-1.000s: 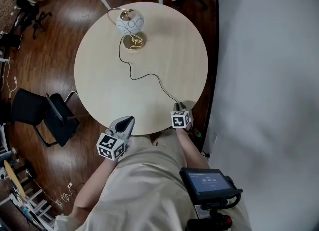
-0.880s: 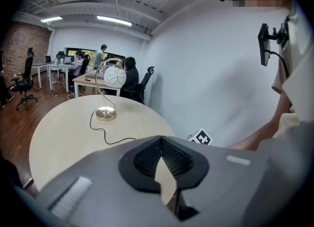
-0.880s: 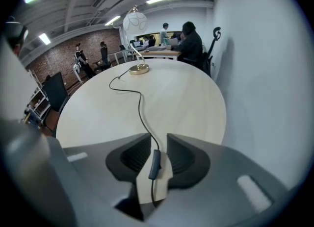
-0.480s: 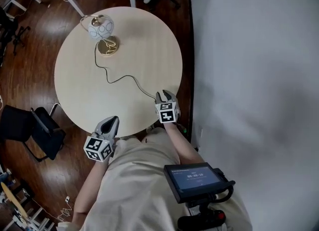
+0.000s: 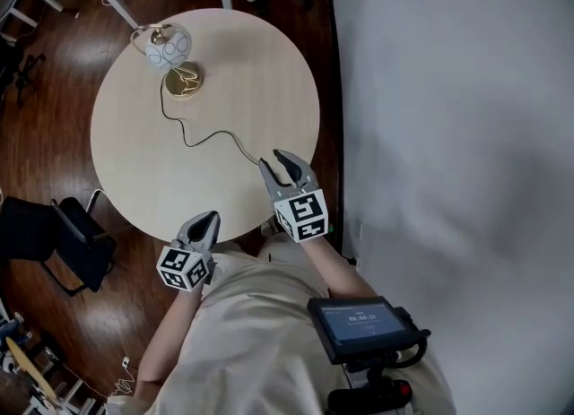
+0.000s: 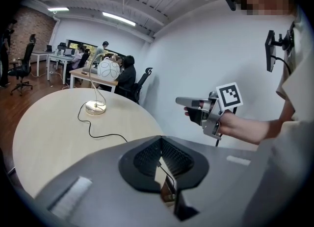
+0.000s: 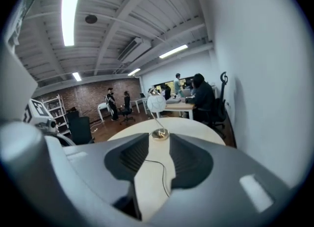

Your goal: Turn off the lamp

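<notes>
Upper left of the head view: lamp (image 5: 168, 46) stands near the far edge of the round table (image 5: 251, 55), well apart from both grippers. Right gripper (image 5: 276, 163) is over the table's near-right edge, jaws wide apart, nothing in them. Its long axis runs up-left, pretty much straight at the lamp. The right gripper view confirms it: lamp sits dead centre in the gap, table top and cord (image 5: 199, 140) showing between the pads. Left gripper (image 5: 207, 219) hangs at the near rim, lower centre of frame, jaws drawn together on nothing, aimed roughly the same way. The right one looks nearer and better lined up, so I'd take it as the working hand. The cord snakes from the base (image 5: 185, 81) down-right across the top, and its near end runs just beside the right gripper's tips. Can't make out a switch anywhere, on the cord or on the lamp, too small. If it's inline near that end, the reach is short; if it's at the base or shade, it's a long reach across the table, up-left. Can't tell from here whether the lamp is lit. Build: white globe shade (image 5: 169, 44) with thin dark line pattern, probably glass or ceramic, so smooth and fragile. Thin arched metal stem (image 7: 157, 121), and the base is a shiny brass-coloured disc. The whole thing looks light and top-heavy, easy to tip with a sideways push. Cord is thin, black, limp. Table top is pale matte wood grain, flat.
</notes>
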Action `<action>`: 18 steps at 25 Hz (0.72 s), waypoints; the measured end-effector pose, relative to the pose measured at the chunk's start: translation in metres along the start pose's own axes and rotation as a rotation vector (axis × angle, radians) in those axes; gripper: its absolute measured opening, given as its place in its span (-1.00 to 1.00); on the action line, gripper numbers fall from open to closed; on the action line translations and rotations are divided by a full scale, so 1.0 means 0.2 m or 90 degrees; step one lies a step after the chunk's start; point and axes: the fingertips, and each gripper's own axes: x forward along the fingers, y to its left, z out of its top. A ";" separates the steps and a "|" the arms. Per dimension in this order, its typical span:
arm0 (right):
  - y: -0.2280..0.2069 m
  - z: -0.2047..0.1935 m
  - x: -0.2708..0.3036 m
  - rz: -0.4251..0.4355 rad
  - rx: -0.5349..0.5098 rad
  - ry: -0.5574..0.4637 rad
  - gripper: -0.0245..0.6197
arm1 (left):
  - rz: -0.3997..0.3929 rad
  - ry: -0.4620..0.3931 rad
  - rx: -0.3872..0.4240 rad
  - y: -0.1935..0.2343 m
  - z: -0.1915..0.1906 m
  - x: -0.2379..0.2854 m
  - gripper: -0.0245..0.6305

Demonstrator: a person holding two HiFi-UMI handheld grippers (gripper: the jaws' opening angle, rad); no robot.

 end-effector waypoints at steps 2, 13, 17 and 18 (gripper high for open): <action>0.08 0.07 -0.06 0.026 -0.018 -0.033 -0.54 | -0.016 -0.001 0.004 -0.02 0.00 0.02 -0.92; 0.61 0.31 -0.34 0.062 -0.074 -0.138 -0.54 | -0.040 -0.057 0.025 0.17 0.04 -0.34 -0.92; 0.83 0.28 -0.37 0.053 -0.050 -0.141 -0.57 | -0.028 -0.061 0.020 0.34 -0.08 -0.56 -0.92; 0.89 0.26 -0.37 0.053 -0.047 -0.136 -0.57 | -0.024 -0.062 0.009 0.38 -0.12 -0.61 -0.92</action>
